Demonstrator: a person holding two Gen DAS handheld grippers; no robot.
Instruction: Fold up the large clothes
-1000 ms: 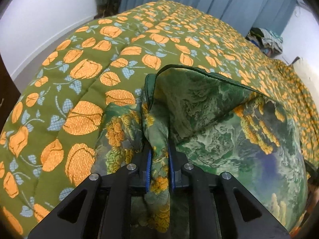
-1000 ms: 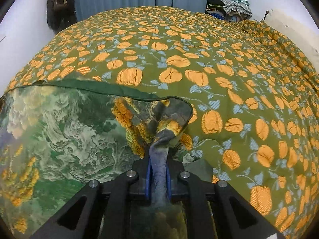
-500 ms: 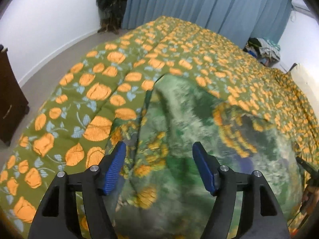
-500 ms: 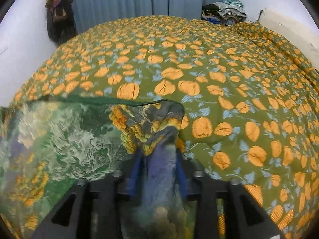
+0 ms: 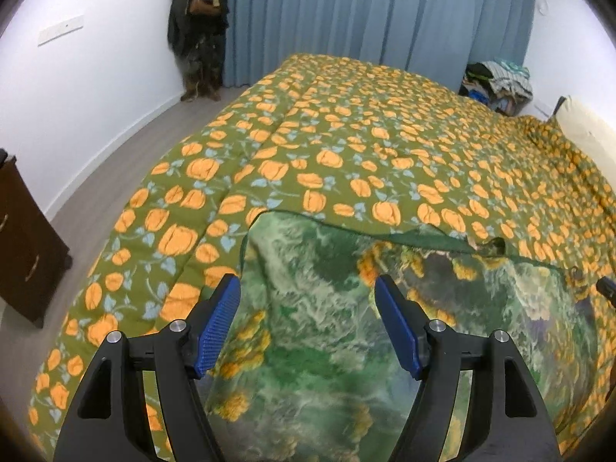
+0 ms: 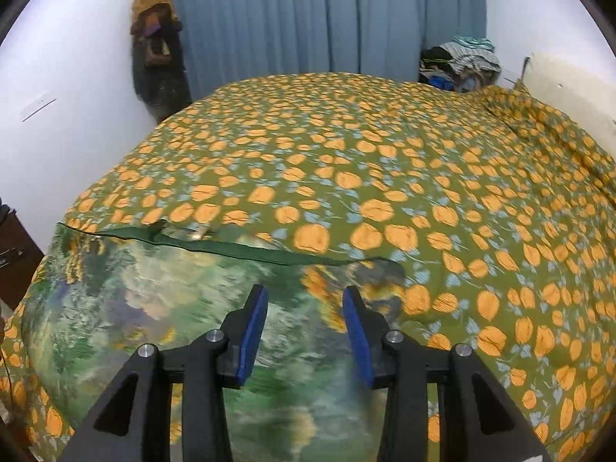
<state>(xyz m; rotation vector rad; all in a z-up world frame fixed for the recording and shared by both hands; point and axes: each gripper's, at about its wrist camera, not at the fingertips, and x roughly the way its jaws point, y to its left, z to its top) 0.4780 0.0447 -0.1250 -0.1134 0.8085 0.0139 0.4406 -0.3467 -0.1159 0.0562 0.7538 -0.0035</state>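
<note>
A large green garment (image 5: 319, 269) with a painted landscape print and yellow flowers lies flat on the near part of the bed; it also shows in the right wrist view (image 6: 154, 308). Its dark green hem (image 6: 238, 248) runs across the far edge. My left gripper (image 5: 308, 323) is open and empty, raised above the garment's left part. My right gripper (image 6: 304, 323) is open and empty, raised above the garment's right corner. The right gripper's tip (image 5: 606, 287) shows at the right edge of the left wrist view.
The bed has a green quilt with orange pumpkins (image 5: 385, 146), also in the right wrist view (image 6: 423, 177). Blue curtains (image 5: 365, 11) hang behind. A clothes pile (image 5: 496, 81) sits at the far right. A dark dresser (image 5: 27, 246) stands left. Hanging clothes (image 5: 200, 30) fill the corner.
Both grippers opened and let go of the garment, then pulled back and rose. The garment dropped flat onto the bed.
</note>
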